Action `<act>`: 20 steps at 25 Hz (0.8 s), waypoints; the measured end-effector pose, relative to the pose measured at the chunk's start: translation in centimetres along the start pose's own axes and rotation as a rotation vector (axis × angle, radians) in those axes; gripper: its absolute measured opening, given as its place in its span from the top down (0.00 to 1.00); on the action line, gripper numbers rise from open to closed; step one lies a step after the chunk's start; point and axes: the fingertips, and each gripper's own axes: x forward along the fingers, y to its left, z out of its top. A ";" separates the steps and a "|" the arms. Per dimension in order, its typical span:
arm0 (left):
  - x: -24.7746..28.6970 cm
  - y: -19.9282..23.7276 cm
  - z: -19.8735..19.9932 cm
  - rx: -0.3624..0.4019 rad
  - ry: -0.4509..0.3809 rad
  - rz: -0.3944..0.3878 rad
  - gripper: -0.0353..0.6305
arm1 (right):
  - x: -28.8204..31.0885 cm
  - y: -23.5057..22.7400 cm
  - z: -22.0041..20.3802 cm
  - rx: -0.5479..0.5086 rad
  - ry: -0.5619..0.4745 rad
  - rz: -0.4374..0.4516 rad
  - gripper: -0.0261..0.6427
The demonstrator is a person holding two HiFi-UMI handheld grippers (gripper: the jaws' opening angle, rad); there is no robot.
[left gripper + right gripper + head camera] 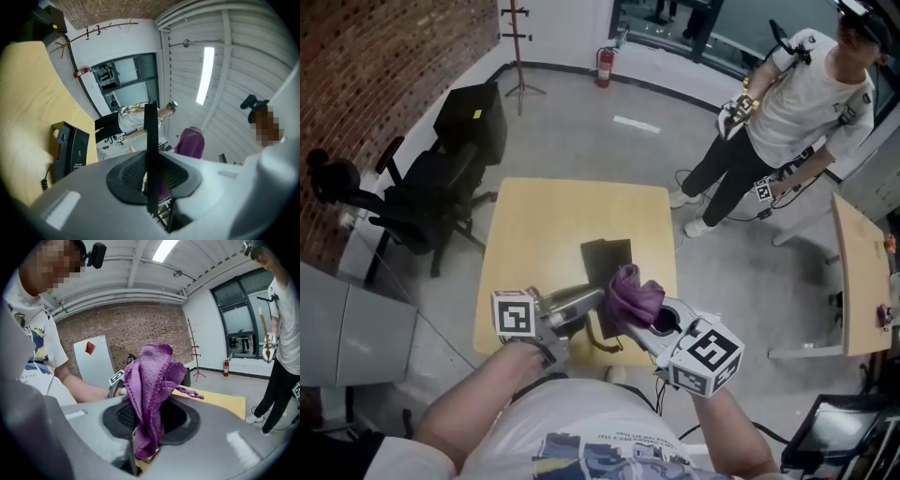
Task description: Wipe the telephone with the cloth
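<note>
While its 2 jaws are clenched on the purple cloth [150,380], which bunches up out of them, the right gripper [645,326] points toward the left gripper [589,300]. That one has its jaws pressed together, with nothing between. Just beyond both, the black telephone [607,262] lies on the yellow table [534,234].

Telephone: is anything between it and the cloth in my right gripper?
Nothing visible does. The cloth, clamped in the right gripper, hangs close beside the telephone; the left gripper is alongside, not between.
</note>
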 end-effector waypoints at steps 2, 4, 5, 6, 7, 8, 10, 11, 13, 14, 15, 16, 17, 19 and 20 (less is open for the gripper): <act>0.0 0.2 0.5 -0.005 0.006 -0.005 0.82 | -0.2 0.2 -0.8 0.016 0.015 -0.013 0.83; 0.1 0.2 0.9 -0.013 0.012 -0.013 0.82 | -0.3 0.3 -1.2 0.031 0.027 -0.027 0.83; 0.1 0.2 1.0 -0.017 0.016 -0.017 0.82 | -0.4 0.4 -1.3 0.037 0.032 -0.034 0.83; 0.2 0.3 1.1 -0.019 0.020 -0.020 0.82 | -0.5 0.4 -1.3 0.041 0.035 -0.041 0.83; 0.3 0.3 1.2 -0.022 0.024 -0.023 0.82 | -0.6 0.4 -1.2 0.043 0.036 -0.047 0.83; 0.4 0.3 1.1 -0.024 0.029 -0.025 0.82 | -0.7 0.4 -1.0 0.041 0.033 -0.053 0.83; 0.7 0.3 0.8 -0.025 0.047 -0.029 0.82 | -0.9 0.2 0.3 0.024 0.014 -0.066 0.83; 0.9 0.3 0.5 -0.022 0.060 -0.030 0.82 | -1.0 0.0 1.2 0.012 0.000 -0.073 0.83; 1.4 0.0 -0.1 -0.018 0.085 -0.034 0.82 | -0.9 -0.5 3.3 -0.016 -0.030 -0.086 0.83; 1.6 -0.2 -0.4 -0.017 0.097 -0.037 0.82 | -0.8 -0.9 4.3 -0.029 -0.044 -0.092 0.83; 1.9 -0.4 -0.8 -0.016 0.108 -0.040 0.82 | -0.7 -1.2 5.3 -0.041 -0.058 -0.097 0.83; 2.2 -0.5 -1.2 -0.015 0.120 -0.042 0.82 | -0.5 -1.6 6.2 -0.051 -0.071 -0.102 0.83; 2.4 -0.7 -1.6 -0.013 0.132 -0.043 0.82 | -0.3 -1.9 7.1 -0.061 -0.082 -0.106 0.83; 2.5 -0.9 -2.2 -0.011 0.153 -0.047 0.82 | 0.5 -2.5 8.4 -0.077 -0.094 -0.113 0.83; 2.4 -1.0 -2.4 -0.010 0.161 -0.049 0.82 | 1.0 -2.6 8.7 -0.081 -0.093 -0.115 0.83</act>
